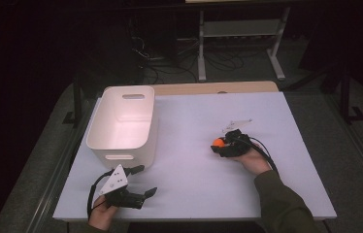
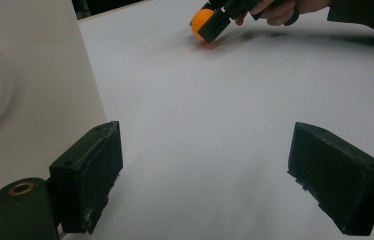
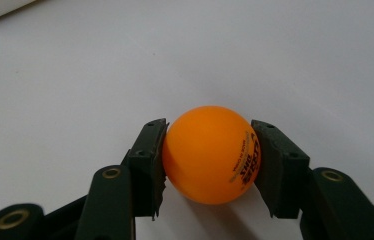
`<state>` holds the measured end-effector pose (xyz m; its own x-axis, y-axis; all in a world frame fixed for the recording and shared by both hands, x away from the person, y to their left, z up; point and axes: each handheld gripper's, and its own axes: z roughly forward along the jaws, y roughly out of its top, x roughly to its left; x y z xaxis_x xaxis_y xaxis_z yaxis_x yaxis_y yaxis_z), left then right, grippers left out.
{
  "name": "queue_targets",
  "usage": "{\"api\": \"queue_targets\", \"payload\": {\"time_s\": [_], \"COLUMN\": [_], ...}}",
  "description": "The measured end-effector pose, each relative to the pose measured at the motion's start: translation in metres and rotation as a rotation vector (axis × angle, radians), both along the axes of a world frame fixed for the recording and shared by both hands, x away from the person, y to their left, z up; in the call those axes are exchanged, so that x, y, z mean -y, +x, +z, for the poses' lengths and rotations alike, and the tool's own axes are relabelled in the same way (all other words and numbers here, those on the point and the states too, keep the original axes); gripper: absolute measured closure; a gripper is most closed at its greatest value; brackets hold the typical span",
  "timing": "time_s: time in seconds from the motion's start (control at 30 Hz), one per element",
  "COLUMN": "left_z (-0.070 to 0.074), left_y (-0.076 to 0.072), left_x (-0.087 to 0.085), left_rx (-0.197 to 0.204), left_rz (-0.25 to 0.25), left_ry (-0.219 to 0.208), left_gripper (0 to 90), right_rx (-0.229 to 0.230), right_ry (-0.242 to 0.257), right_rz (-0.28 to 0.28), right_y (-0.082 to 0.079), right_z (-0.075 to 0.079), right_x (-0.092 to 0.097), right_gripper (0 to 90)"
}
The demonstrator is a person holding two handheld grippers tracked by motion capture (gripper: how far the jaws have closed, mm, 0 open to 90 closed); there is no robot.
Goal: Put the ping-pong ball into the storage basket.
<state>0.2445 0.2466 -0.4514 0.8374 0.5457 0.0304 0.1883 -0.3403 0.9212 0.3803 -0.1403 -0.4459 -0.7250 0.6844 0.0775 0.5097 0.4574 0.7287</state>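
High view first: one white table (image 1: 194, 184) carries one white bin (image 1: 123, 127) with a handle slot at each visible end, standing at the left, and one orange ball (image 1: 218, 142) right of centre. Two grippers are at work. The right gripper (image 1: 222, 144) lies low on the table, pointing left, clamped on the ball, with a hand and dark sleeve behind it; just beyond it lie a few small pale pieces, too small to tell. The left gripper (image 1: 145, 180) sits near the front edge, just in front of the bin, its two jaws spread with nothing between them. Left gripper view: its two black pads stand wide apart over bare tabletop, the bin wall (image 2: 35, 100) close on the left, and the ball (image 2: 200, 21) is seen far off, nipped by the other gripper. Right gripper view: one ball (image 3: 210, 152) with small printed lettering sits squeezed between two pads (image 3: 147, 160), one touching each side, with its shadow on the table under it.
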Motion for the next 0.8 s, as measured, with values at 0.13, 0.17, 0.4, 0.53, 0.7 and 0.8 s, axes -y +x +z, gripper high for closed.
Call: {"api": "queue_targets", "payload": {"time_s": [0.13,0.17,0.4,0.53,0.7,0.8], "left_z": [0.000,0.000,0.000,0.000,0.000,0.000], "left_y": [0.000,0.000,0.000,0.000,0.000,0.000], "left_x": [0.000,0.000,0.000,0.000,0.000,0.000], "left_rx": [-0.003,-0.002,-0.001,-0.003,0.000,-0.002], "left_rz": [0.001,0.002,0.001,0.000,0.000,0.000], "left_ry": [-0.002,-0.002,-0.001,-0.001,0.001,-0.001], "left_gripper": [14.2,14.1,14.1,14.1,14.2,14.2], "right_rx": [0.000,-0.004,-0.002,-0.002,-0.005,-0.010], "right_ry": [0.004,0.006,0.009,0.010,0.011,0.011], "right_rz": [0.007,0.005,0.023,0.031,0.042,0.050], "right_y": [-0.001,-0.001,-0.003,-0.003,-0.005,-0.005], "right_z": [0.001,0.001,0.004,0.004,0.005,0.006], "right_x": [-0.001,-0.002,-0.007,-0.009,-0.012,-0.014], "right_gripper": [49.5,49.5,49.5,49.5,49.5,49.5]}}
